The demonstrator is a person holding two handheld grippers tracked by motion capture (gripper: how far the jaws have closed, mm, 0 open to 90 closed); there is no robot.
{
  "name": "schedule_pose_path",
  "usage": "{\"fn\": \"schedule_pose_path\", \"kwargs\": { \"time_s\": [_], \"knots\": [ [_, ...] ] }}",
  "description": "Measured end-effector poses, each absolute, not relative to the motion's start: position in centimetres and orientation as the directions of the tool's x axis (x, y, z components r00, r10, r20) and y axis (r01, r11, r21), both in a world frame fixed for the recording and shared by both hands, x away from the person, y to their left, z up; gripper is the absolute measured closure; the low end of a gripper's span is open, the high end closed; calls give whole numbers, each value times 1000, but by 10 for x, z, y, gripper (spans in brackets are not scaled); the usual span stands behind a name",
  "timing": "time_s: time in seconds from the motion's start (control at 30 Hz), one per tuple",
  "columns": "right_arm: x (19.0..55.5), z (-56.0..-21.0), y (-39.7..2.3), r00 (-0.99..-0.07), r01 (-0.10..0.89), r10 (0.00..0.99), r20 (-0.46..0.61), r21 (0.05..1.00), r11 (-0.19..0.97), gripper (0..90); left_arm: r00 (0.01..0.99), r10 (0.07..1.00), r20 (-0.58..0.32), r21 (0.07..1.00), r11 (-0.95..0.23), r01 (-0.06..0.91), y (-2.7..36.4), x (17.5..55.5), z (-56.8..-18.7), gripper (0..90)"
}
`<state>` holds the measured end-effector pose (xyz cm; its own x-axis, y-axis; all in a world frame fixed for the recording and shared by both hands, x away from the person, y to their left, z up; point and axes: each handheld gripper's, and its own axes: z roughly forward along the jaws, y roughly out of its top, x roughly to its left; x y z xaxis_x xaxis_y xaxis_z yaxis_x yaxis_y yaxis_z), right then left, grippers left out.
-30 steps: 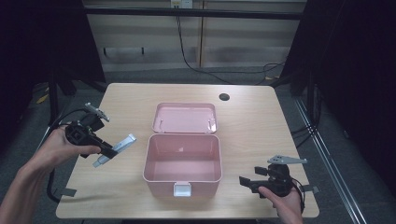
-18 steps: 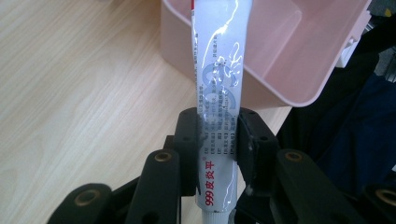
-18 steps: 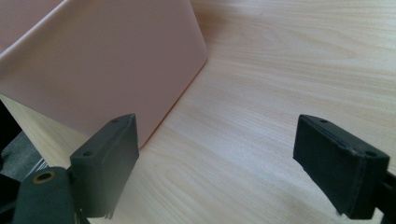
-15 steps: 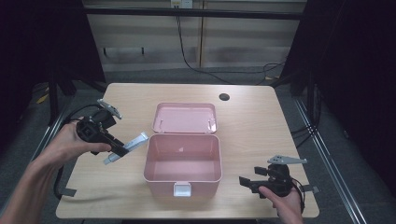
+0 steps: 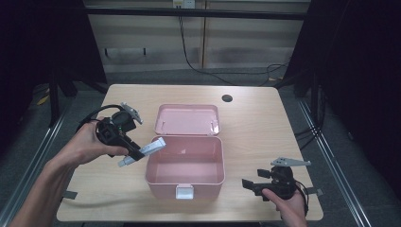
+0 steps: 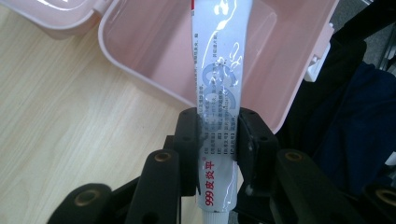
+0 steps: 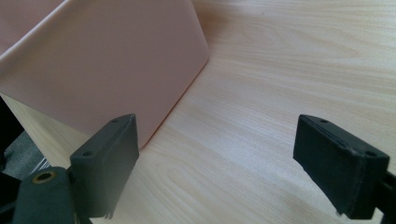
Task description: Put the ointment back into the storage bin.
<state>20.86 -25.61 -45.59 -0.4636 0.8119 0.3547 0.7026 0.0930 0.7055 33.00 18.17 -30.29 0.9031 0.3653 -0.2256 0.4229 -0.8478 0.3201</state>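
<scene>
My left gripper (image 5: 137, 152) (image 6: 218, 135) is shut on a white-and-blue ointment tube (image 5: 144, 151) (image 6: 218, 88) with red print. I hold the tube just off the table, and its far end reaches over the left rim of the open pink box (image 5: 185, 163) (image 6: 154, 42). The box's lid (image 5: 187, 119) lies folded back behind it. My right gripper (image 5: 249, 184) (image 7: 224, 154) rests near the table's front right, beside the box's right wall (image 7: 93, 60). Its jaws stand wide apart with bare tabletop between them.
The light wooden table (image 5: 255, 123) has a dark round hole (image 5: 227, 98) at the back right. A white latch (image 5: 184, 191) sits on the box's front wall. A black cable (image 5: 90, 198) trails from the left gripper along the table's front left. Dark floor surrounds the table.
My left hand has carried the tube to the right and slightly up, from the table's left side to the box's left rim. The right hand has stayed where it was.
</scene>
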Motion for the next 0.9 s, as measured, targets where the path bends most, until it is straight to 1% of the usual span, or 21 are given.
{"fn": "schedule_pose_path", "kwargs": {
  "time_s": [0.13,0.3,0.53,0.63,0.83,0.9],
  "knots": [
    [209,-456,-256,-459,704,814,356,705,89,137,900,366,-237,314,-848,428,173,330,-303,712],
    [209,-456,-257,-459,704,814,356,704,89,138,911,347,-221,321,-856,404,160,329,-304,712],
    [208,-456,-256,-466,701,810,356,707,92,137,923,311,-226,311,-875,371,141,328,-308,712],
    [208,-456,-256,-464,703,811,357,705,92,137,921,322,-218,298,-877,377,133,327,-309,712],
    [208,-456,-257,-464,703,811,356,705,92,137,931,293,-220,298,-888,350,121,325,-312,712],
    [209,-456,-257,-466,702,810,356,706,94,137,929,286,-233,291,-891,347,116,324,-313,712]
  ]
}}
